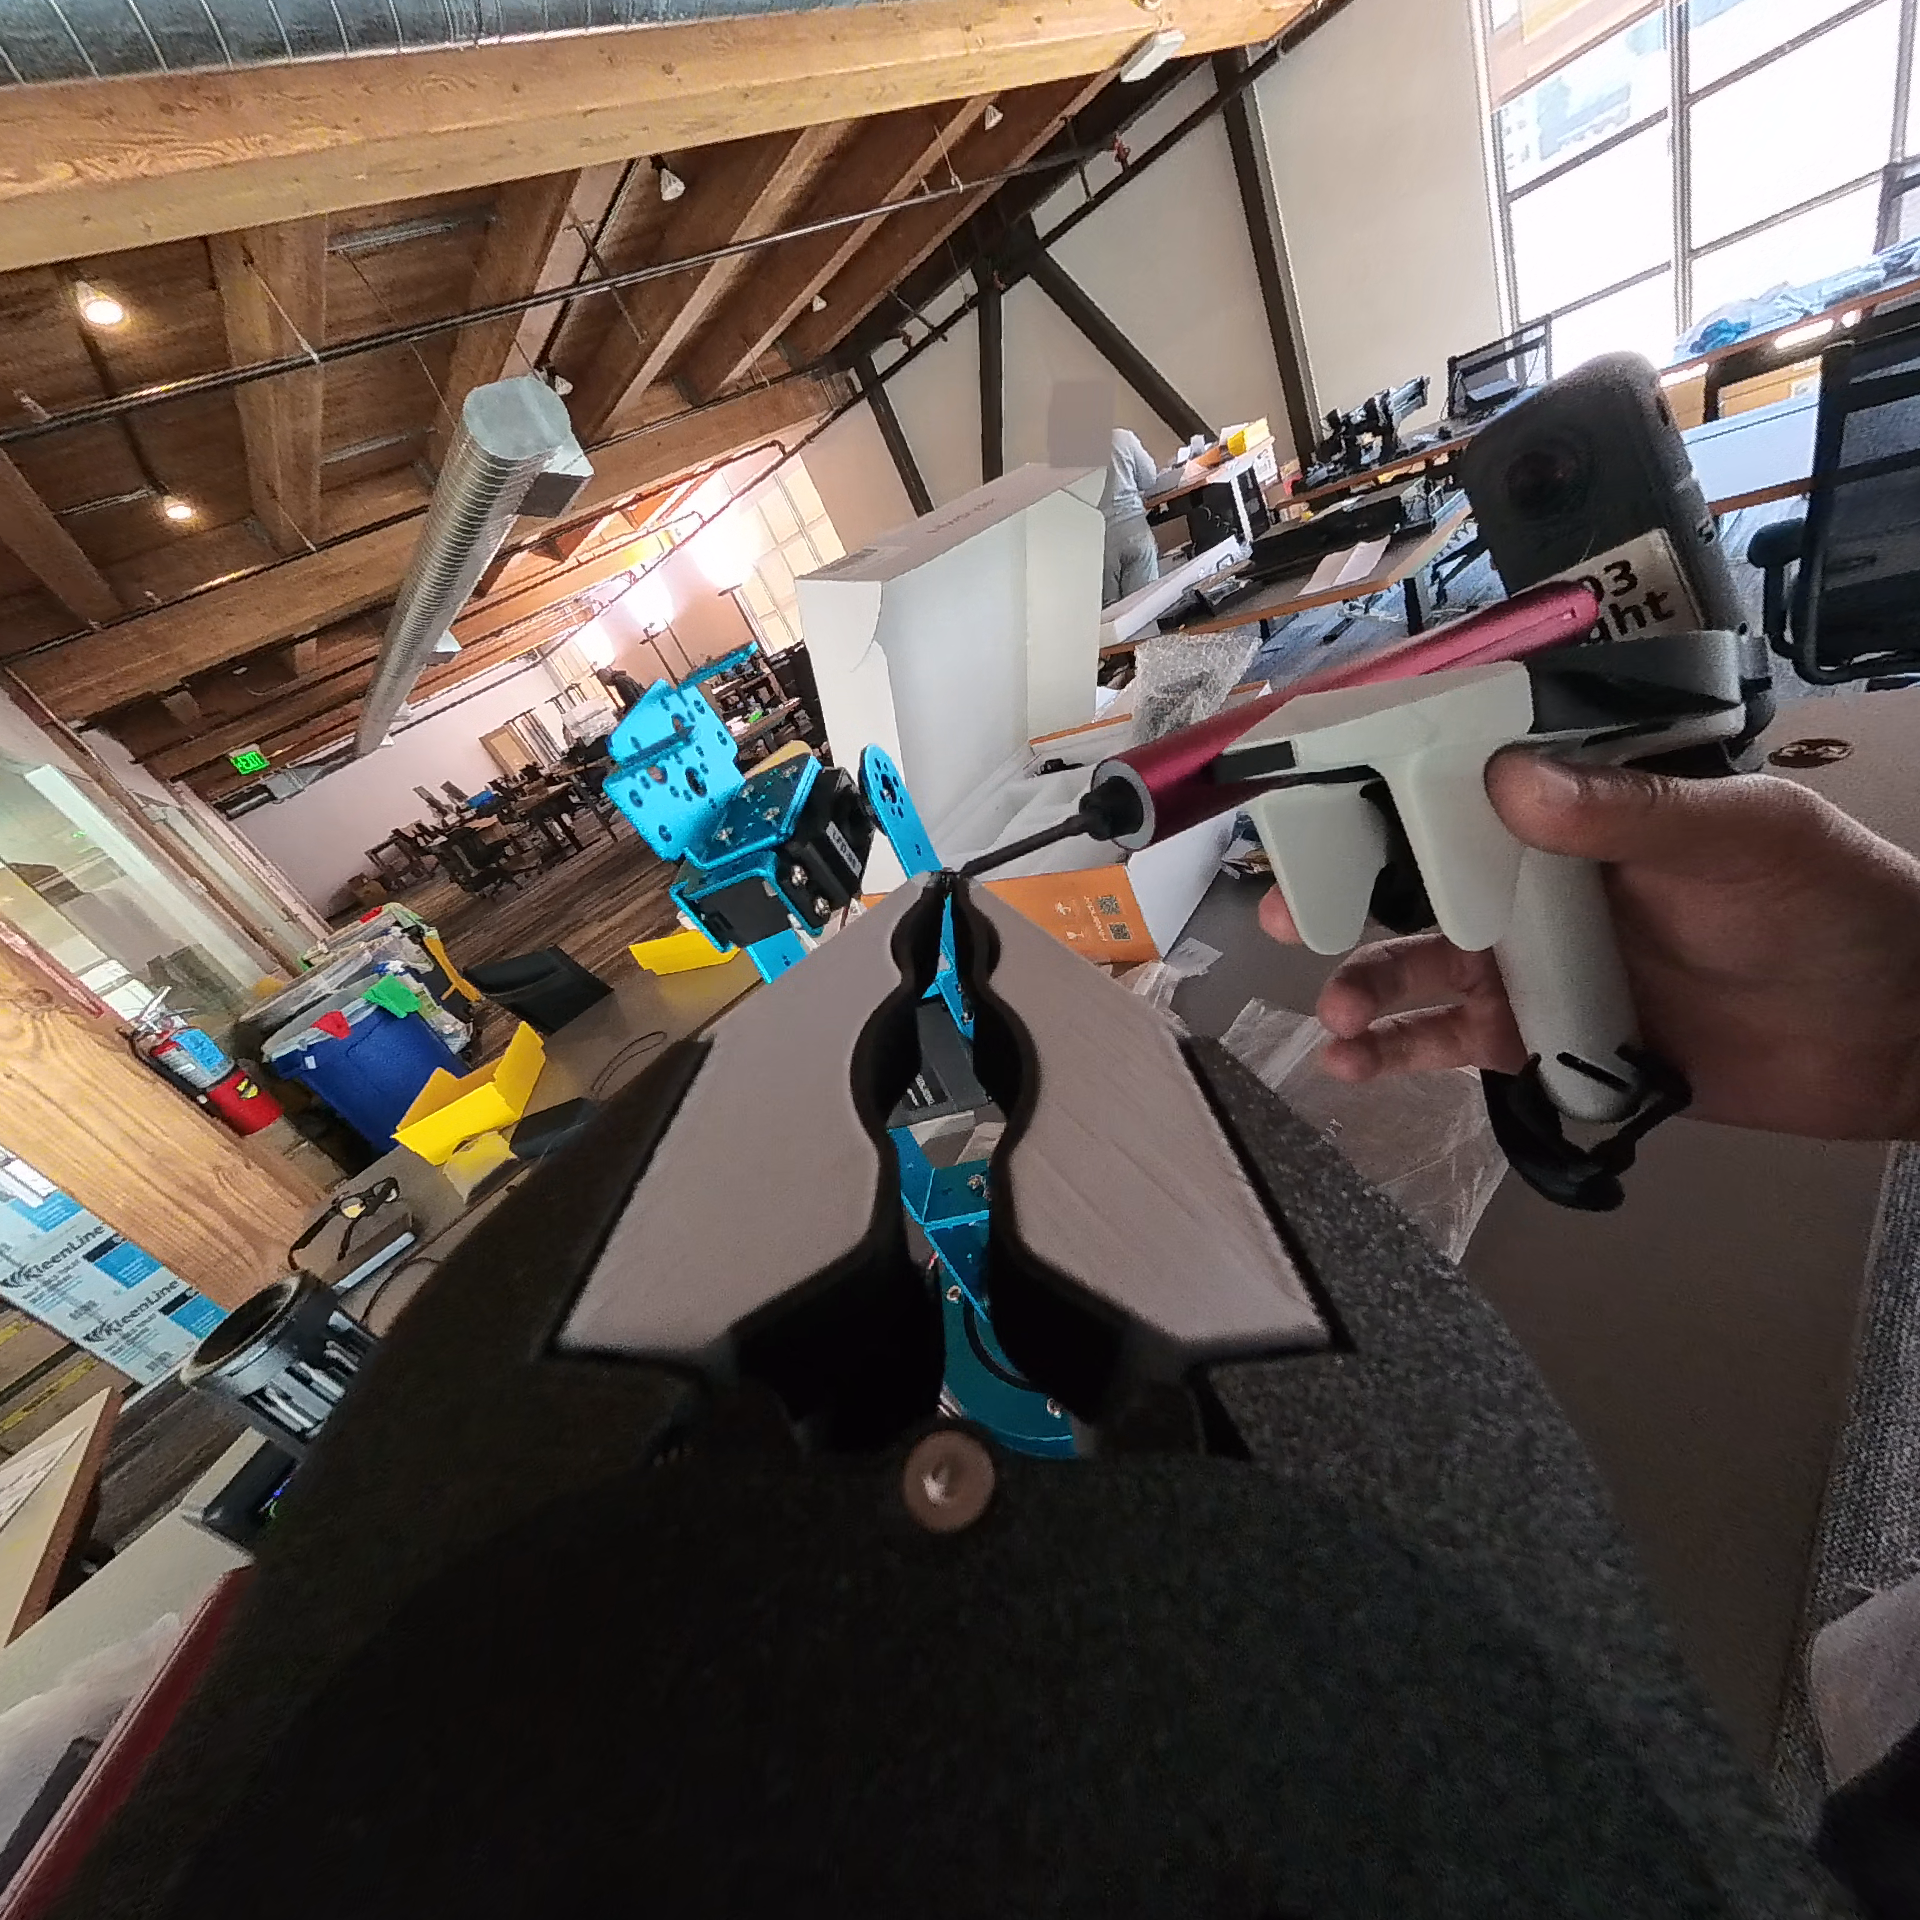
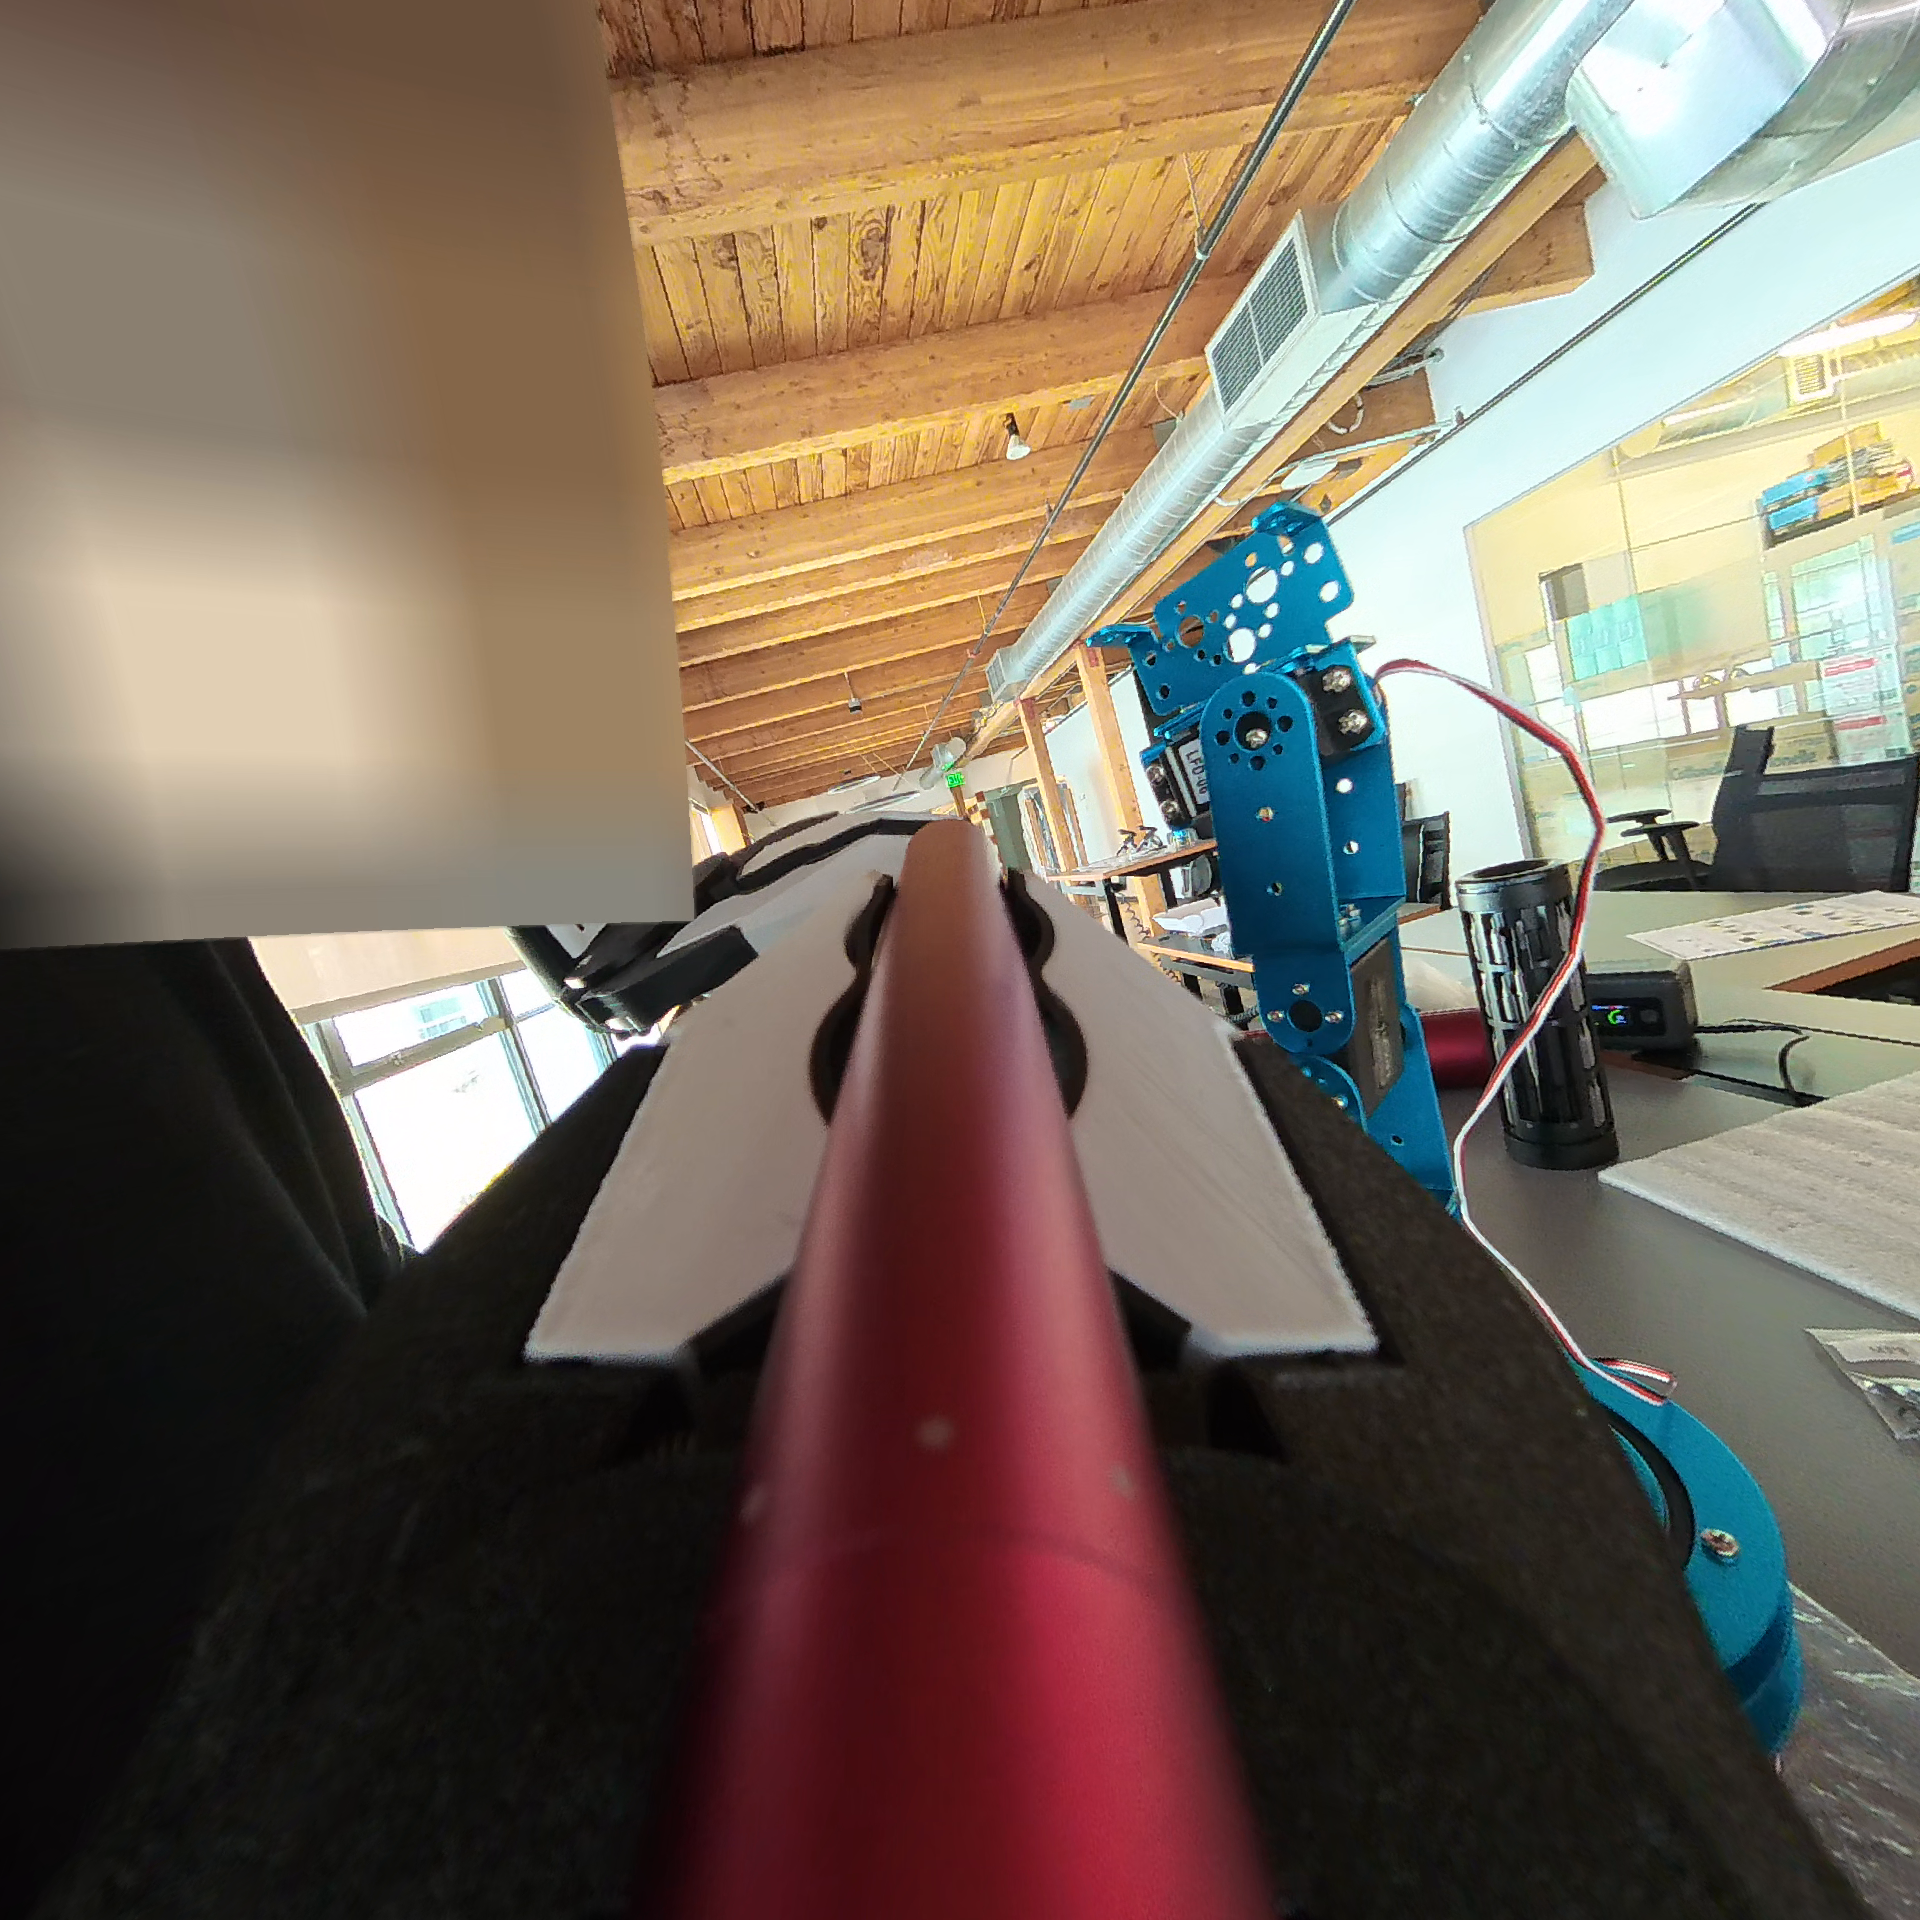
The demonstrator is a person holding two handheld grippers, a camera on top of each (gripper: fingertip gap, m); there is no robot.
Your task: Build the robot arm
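Left claw (image 1: 948, 894) pinched nearly closed on a thin blue bracket plate of the blue metal servo arm (image 1: 748, 821), apparently steadying it. Right claw (image 2: 940, 883) clamped along a red-handled screwdriver (image 2: 935, 1299), bit tip (image 1: 997, 857) set just beside the left fingertips at the bracket, seemingly at a fastener. Underneath, a dark counter (image 1: 1662, 1351) strewn with plastic bags (image 1: 1382, 1122), yellow trays (image 1: 468, 1101), an opened white box (image 1: 956, 644). Beyond, an open workshop under timber beams and silver ducting (image 1: 468, 551).

Blue metal robot arm (image 1: 940, 971) upright, clamped by left gripper (image 1: 948, 894); red screwdriver (image 2: 940, 1299) gripped by right gripper (image 2: 940, 831).
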